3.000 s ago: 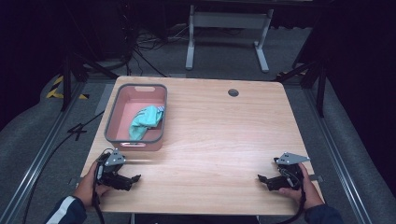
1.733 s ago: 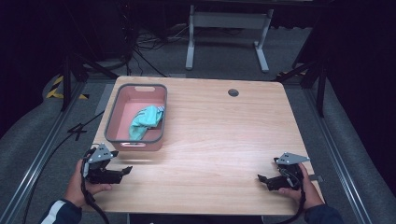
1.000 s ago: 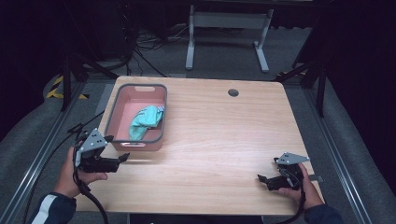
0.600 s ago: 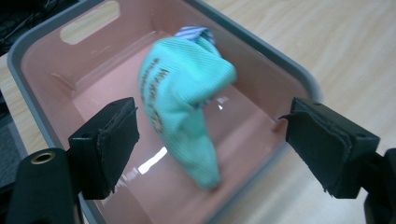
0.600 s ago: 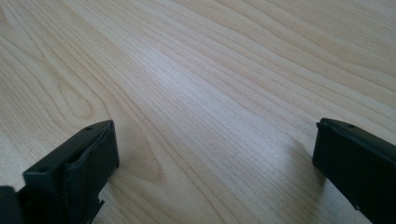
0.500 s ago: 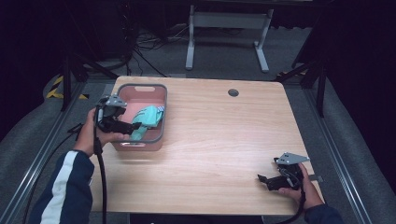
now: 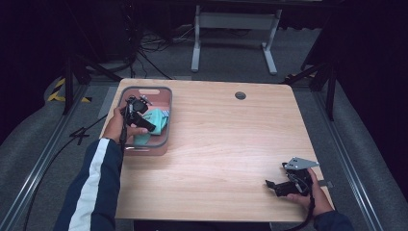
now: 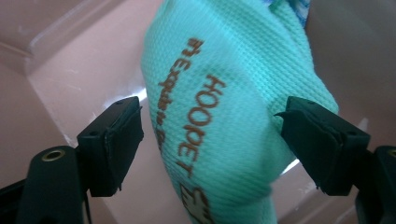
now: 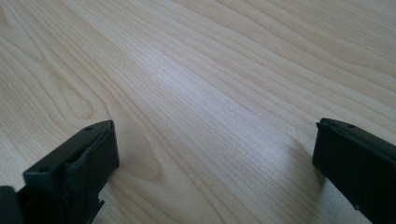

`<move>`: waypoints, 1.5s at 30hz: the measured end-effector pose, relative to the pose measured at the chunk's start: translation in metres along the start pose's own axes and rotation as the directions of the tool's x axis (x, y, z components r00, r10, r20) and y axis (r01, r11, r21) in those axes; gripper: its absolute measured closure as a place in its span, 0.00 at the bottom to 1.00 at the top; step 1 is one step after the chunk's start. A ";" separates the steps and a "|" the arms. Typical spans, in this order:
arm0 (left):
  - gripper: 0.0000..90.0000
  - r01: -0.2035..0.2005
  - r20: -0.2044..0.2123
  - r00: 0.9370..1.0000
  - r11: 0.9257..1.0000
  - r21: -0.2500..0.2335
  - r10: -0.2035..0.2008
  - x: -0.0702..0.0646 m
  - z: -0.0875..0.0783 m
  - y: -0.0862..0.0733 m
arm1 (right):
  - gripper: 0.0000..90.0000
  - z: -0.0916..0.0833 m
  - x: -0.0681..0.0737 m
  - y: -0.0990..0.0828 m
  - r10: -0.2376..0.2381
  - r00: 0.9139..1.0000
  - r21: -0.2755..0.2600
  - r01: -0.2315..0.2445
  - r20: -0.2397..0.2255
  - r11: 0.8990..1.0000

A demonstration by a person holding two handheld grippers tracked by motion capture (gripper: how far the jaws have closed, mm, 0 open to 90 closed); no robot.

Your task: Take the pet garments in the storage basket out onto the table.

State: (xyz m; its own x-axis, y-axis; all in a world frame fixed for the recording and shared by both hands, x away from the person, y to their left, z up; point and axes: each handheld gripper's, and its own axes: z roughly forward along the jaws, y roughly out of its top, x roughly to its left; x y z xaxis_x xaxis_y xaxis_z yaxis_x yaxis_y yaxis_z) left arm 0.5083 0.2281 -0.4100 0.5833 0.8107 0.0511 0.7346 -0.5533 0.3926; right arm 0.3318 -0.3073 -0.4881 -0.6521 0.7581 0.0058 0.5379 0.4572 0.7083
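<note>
Clearly the work stood at its very start: the left gripper (image 7: pixel 144 120) hung inside the pink bin (image 7: pixel 163 144) at the far left of the table (image 7: pixel 231 159), lined up on the teal knitted garment (image 7: pixel 156 122) that lay in it, but nothing had been gripped. In the left gripper view the jaws stood spread wide, one on each side of a rounded bulge of the garment (image 8: pixel 233 116), whose brown lettering faced the camera; both jaws were close beside the cloth with a sliver of bin floor showing between, and whether either one brushed the knit could not be told. The garment rested on the bin's pale pink floor, with a scrap of blue-and-white cloth (image 8: pixel 299 7) peeking out at the far edge behind it. The right gripper (image 7: pixel 274 185) sat at the near right corner of the table, well apart from the bin, held low in the person's hand; in its own view its jaws were also spread, with nothing but bare wood grain between them. As a judgement, the reach was done and the closing was what remained: the left jaws had yet to press in on the bulge, and the garment had yet to be lifted clear of the bin wall and brought out over the open wood. The right side seemed to be waiting its turn.
</note>
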 end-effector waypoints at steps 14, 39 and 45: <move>0.38 0.012 0.051 0.998 0.987 0.158 -0.021 0.000 0.029 0.004 | 0.01 0.000 0.000 0.000 0.000 1.000 0.000 0.000 0.000 1.000; 0.75 -0.026 0.003 1.000 0.999 -0.039 0.026 0.001 -0.026 0.001 | 0.01 0.000 0.000 0.000 0.002 1.000 0.000 -0.002 0.001 1.000; 0.76 -0.014 -0.007 1.000 0.992 -0.122 0.013 0.007 -0.048 -0.003 | 0.01 0.000 0.000 0.000 0.001 1.000 0.000 -0.001 0.002 1.000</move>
State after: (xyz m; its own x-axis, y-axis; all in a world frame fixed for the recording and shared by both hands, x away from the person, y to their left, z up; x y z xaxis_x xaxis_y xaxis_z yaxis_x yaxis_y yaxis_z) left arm 0.4935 0.2449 -0.3670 0.5902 0.8048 0.0626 0.6789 -0.5368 0.5010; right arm 0.3316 -0.3072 -0.4881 -0.6505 0.7595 0.0049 0.5382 0.4565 0.7085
